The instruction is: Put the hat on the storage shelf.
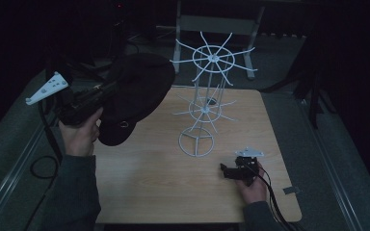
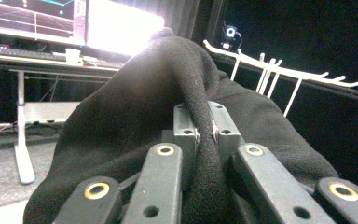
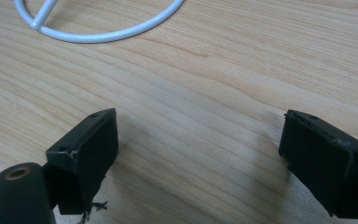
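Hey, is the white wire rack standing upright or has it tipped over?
Upright. The white wire rack stands on its ring base on the table, both spoke tiers level above it.

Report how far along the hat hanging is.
Done: the black fabric hat is lifted off the wooden table, pinched in the shut left gripper. In hand: holding it beside the white wire rack. Left: hanging it there; the right gripper rests open.

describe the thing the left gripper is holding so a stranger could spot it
Start at the light wooden table and its white wire rack. Left of the rack's top tier hangs a black fabric cap, pinched by the left gripper. It is the one soft, dark thing beside thin white wire.
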Motion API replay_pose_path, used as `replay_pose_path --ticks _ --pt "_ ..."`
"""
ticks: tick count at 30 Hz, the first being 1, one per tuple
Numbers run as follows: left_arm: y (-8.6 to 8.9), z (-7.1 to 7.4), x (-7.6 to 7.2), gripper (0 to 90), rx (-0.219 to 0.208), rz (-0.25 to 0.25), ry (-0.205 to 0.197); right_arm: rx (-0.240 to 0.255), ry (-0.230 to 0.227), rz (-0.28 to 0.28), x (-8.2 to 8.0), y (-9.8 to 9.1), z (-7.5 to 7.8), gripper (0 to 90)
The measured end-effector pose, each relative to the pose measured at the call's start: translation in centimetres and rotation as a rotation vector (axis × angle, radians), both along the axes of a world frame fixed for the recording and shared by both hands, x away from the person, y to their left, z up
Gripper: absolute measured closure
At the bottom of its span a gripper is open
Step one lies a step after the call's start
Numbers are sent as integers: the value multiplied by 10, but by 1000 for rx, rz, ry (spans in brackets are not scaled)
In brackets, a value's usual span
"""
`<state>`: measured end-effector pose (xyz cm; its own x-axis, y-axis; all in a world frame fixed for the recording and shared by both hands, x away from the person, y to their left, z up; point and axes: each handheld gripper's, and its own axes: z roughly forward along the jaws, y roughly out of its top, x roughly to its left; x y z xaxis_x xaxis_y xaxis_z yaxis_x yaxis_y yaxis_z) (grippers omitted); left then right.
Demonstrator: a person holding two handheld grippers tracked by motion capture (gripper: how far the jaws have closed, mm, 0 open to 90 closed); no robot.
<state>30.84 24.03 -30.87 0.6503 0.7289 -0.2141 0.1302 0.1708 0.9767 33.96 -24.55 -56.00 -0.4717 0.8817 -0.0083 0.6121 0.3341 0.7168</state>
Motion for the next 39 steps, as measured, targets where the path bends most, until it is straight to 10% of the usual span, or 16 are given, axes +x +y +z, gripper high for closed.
replay_pose_path --ticks 39 --pt "14 7 9 850 -98 -85 -44 0 0 0 0 0 0 115"
